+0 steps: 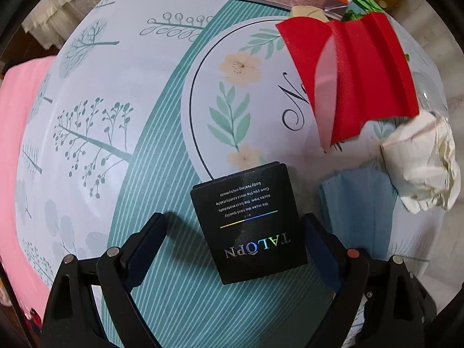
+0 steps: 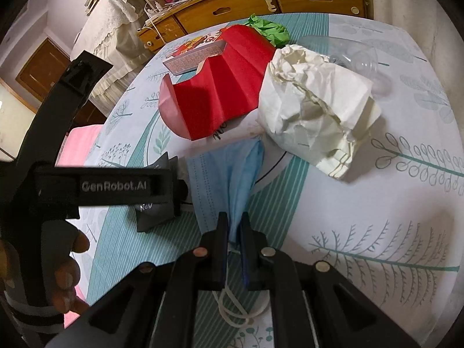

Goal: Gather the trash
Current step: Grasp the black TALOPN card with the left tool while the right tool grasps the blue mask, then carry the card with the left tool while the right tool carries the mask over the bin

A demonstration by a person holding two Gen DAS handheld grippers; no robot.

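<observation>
Right wrist view: the right gripper (image 2: 233, 226) pinches the blue pleated face mask (image 2: 229, 174); lift straight, ear loops trailing; the left gripper (image 1: 232, 232), spread, should straddle the black square card sleeve (image 1: 249, 223) squarely.

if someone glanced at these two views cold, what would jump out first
Probably the red folded paper, standing in ridges mid-table and by far the loudest colour, with the crumpled white paper bag right beside it. Next, the right gripper pinching the near edge of the blue face mask. In the left wrist view, the open left gripper straddles a black Talon box lying flat on the tablecloth.
</observation>
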